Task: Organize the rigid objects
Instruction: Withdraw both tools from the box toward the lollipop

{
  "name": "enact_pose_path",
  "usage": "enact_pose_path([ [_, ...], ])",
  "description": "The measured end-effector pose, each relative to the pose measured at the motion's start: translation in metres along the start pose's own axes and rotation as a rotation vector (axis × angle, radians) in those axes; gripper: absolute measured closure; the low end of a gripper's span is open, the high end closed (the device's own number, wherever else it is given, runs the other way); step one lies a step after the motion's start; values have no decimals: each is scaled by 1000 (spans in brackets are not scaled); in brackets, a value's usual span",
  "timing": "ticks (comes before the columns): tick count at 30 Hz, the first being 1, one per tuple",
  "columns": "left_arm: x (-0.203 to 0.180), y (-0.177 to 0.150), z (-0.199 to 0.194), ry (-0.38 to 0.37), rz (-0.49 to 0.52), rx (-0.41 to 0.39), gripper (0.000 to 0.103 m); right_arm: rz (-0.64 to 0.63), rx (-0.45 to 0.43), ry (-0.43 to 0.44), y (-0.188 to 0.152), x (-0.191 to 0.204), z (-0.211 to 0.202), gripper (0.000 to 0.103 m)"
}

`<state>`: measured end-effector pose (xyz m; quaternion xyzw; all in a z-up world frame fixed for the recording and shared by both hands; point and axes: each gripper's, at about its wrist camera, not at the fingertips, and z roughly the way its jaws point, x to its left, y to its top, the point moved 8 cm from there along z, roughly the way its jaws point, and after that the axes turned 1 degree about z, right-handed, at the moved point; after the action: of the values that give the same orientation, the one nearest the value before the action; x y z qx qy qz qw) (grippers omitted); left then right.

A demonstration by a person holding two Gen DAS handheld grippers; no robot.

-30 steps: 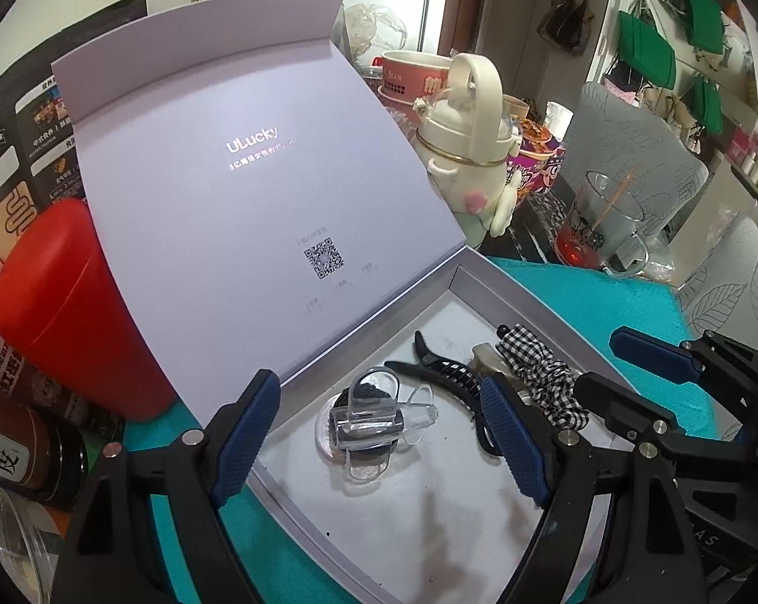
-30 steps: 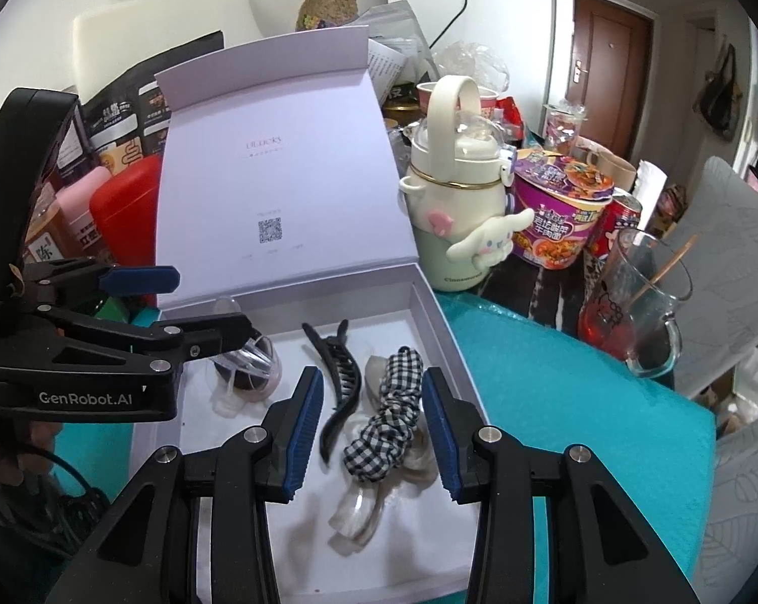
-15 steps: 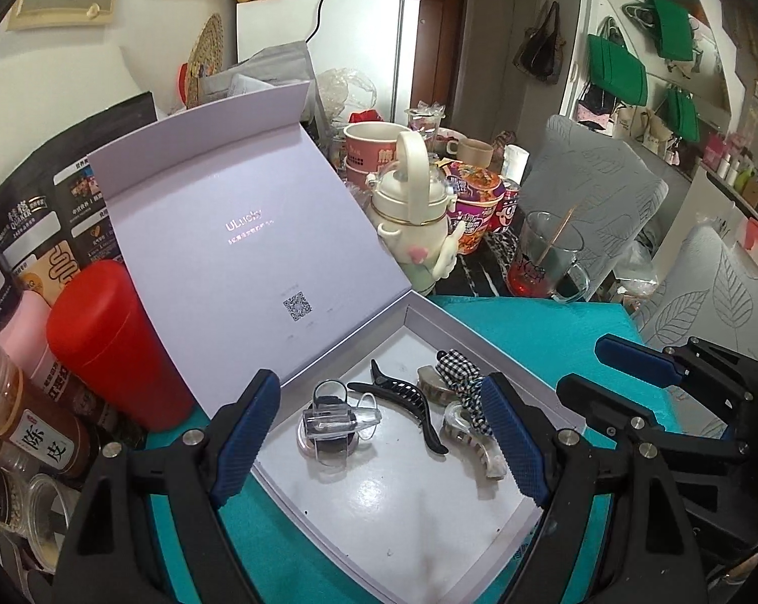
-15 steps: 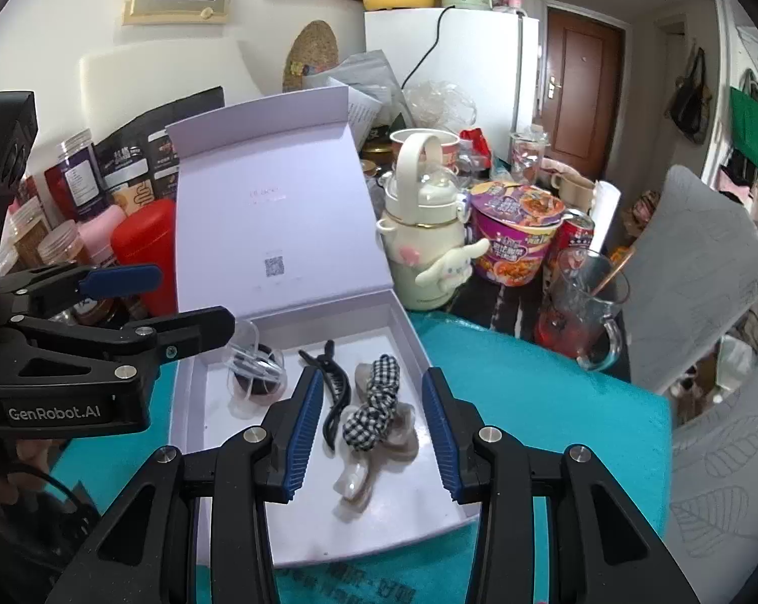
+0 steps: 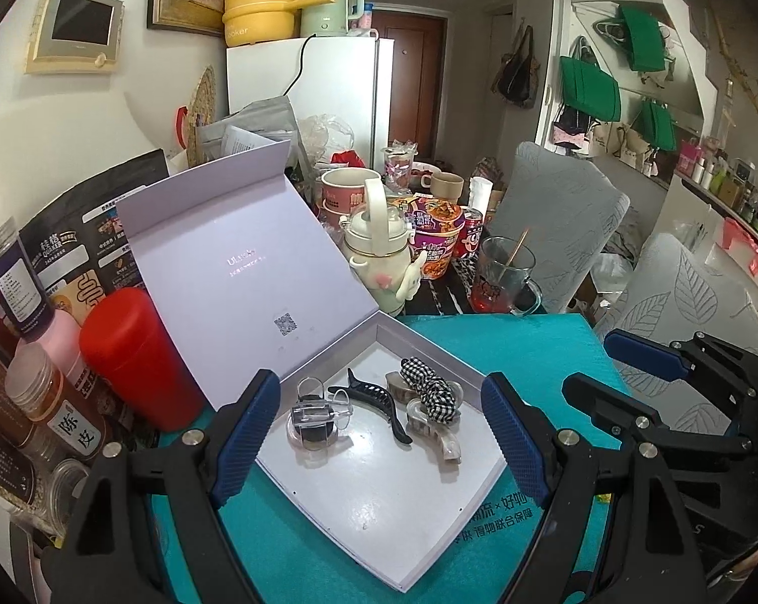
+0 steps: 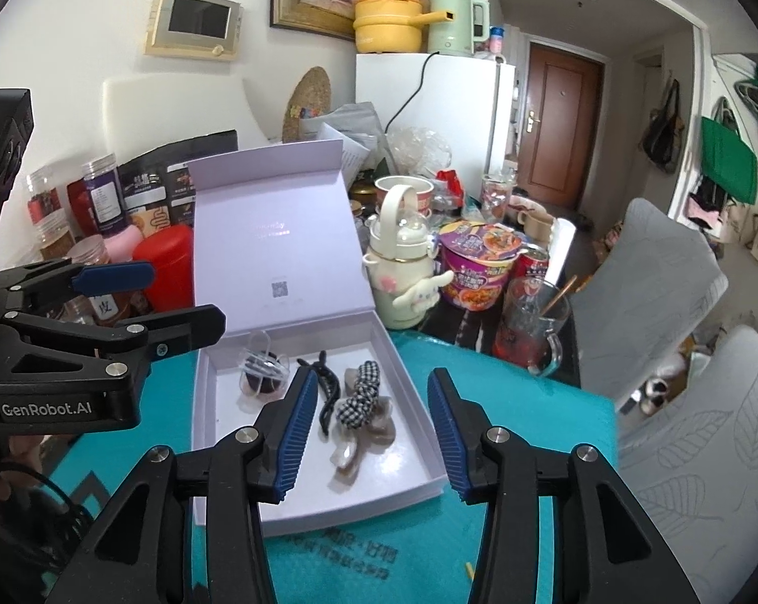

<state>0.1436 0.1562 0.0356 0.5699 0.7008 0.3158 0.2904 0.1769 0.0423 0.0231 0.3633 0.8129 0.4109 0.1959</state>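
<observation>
Both raised and drawn back from the lavender box since a second ago; lid upright. Left gripper: jaws wide apart, empty. Right gripper: jaws opening, nothing between the pads. Inside the box, on the teal tabletop: clear clip, black claw clip, checked scrunchie clip. Likely meaning: items stowed, lid closing remaining.

Black claw clip, clear clips, gingham scrunchie in open white box
</observation>
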Motion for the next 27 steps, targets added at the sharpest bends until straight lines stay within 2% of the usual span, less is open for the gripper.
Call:
enact_pose_path([
  [9,-13,-11,-31,-16,31,-32,21,8,-45,-55,-14,-2,-43,53],
  [18,-36,-32,-57,-63,61,-43,21,38,-68,-82,-37,-7,-75,50],
  [27,-60,-61,-61,-124,69,-20,21,66,-54,-96,-71,-15,-93,50],
])
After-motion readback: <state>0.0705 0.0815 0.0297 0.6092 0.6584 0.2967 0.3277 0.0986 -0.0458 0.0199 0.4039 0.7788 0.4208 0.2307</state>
